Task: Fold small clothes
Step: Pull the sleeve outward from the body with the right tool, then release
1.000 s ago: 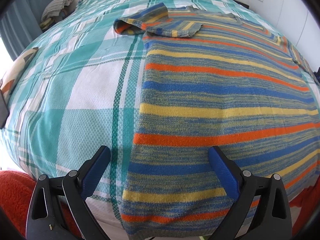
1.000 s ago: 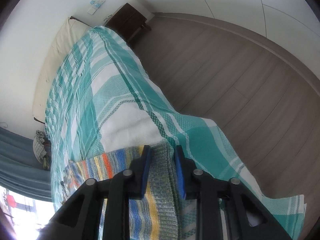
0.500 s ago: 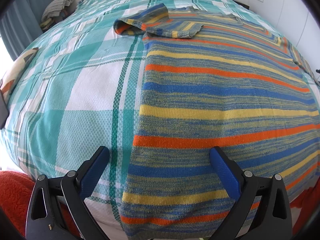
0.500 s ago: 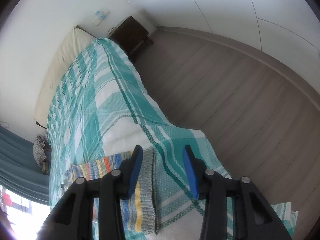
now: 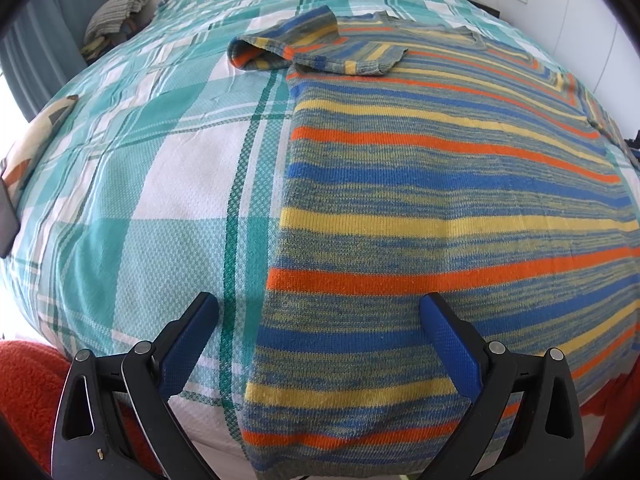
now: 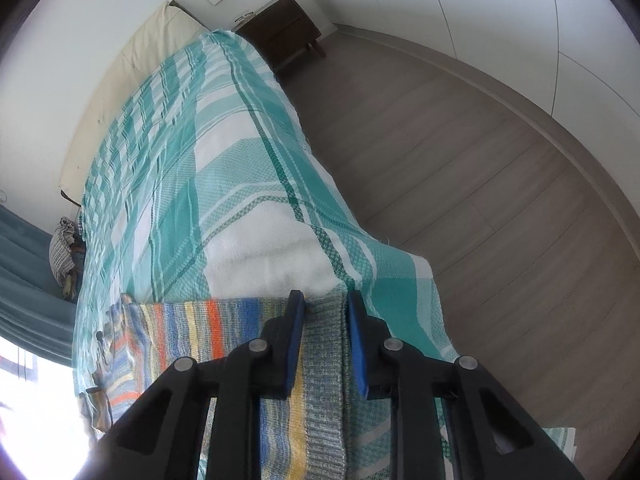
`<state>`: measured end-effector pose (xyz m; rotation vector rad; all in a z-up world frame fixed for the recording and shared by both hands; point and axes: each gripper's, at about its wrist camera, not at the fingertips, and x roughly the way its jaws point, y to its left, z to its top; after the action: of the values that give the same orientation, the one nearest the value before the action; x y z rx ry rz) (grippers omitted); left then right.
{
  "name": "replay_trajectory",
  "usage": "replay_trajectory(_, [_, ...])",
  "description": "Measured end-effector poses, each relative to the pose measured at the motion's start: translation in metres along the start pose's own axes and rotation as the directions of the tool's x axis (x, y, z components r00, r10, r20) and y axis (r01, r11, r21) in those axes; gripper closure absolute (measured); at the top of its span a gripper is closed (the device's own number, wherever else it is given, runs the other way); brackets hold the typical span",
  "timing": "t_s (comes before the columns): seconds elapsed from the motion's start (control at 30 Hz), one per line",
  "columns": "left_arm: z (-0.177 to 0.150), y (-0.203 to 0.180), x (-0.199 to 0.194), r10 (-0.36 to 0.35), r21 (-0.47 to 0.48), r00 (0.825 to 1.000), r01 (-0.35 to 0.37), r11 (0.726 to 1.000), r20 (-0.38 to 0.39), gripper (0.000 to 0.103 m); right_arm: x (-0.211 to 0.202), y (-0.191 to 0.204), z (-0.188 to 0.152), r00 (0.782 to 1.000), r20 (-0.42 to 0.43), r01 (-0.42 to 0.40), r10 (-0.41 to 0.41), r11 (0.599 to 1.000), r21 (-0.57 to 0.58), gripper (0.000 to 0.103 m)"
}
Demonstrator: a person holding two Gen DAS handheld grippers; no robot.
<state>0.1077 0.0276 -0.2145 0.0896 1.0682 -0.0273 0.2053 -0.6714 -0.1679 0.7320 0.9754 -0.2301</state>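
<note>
Multicolour striped knit sweater (image 5: 440, 208) flat on teal plaid bed cover (image 5: 168, 184), filling right of frame. My left gripper (image 5: 320, 344) wide, over hem. My right gripper (image 6: 326, 312) narrow, pinching ribbed cuff (image 6: 324, 380). I'd lift sleeve inward, keep cuff taut.

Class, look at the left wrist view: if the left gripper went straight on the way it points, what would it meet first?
Probably the striped sweater, near its left edge. The left gripper is open above it, one finger over the plaid bedspread; depth is unclear.
</note>
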Motion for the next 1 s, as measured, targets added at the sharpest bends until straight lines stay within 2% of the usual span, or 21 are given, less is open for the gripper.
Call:
replay_trajectory(0.1, [0.000,0.000,0.001,0.000,0.000,1.000,0.000,1.000,0.000,0.001,-0.005,0.011,-0.002,0.998,0.021,0.065,-0.063,0.993,-0.103,0.096])
replay_trajectory(0.27, [0.000,0.000,0.001,0.001,0.000,1.000,-0.001,1.000,0.000,0.001,-0.012,0.035,-0.010,0.981,0.083,0.191,-0.174,0.938,-0.290,0.096])
replay_trajectory(0.43, [0.000,0.000,0.000,0.002,0.000,1.000,-0.002,1.000,0.001,0.001,-0.009,0.055,-0.020,0.978,0.082,0.207,-0.190,0.881,-0.425,0.098])
replay_trajectory(0.5, [0.000,0.000,0.001,0.002,0.000,1.000,-0.002,1.000,0.001,0.001,-0.008,0.056,-0.021,0.968,0.106,0.250,-0.226,0.867,-0.430,0.100])
replay_trajectory(0.6, [0.000,0.000,0.001,0.002,0.000,1.000,-0.002,1.000,0.001,0.001,-0.014,0.049,-0.018,0.937,0.170,0.347,-0.304,0.862,-0.370,0.101])
replay_trajectory(0.67, [0.000,0.000,0.000,0.003,0.001,1.000,-0.003,1.000,0.001,0.001,-0.015,0.042,-0.016,0.928,0.178,0.370,-0.327,0.868,-0.331,0.101])
replay_trajectory(0.8, [0.000,0.000,0.001,0.003,0.002,1.000,-0.003,1.000,0.001,0.001,-0.009,0.040,-0.019,0.910,0.175,0.413,-0.376,0.853,-0.319,0.102])
replay_trajectory(0.93, [0.000,0.000,0.001,0.002,0.001,1.000,-0.002,1.000,-0.001,0.001,0.005,0.032,-0.022,0.911,0.111,0.412,-0.397,0.872,-0.265,0.102])
replay_trajectory(1.0, [0.001,0.000,0.001,0.001,0.000,1.000,-0.001,1.000,-0.004,0.001,0.011,0.027,-0.023,0.922,0.065,0.386,-0.381,0.894,-0.228,0.102])
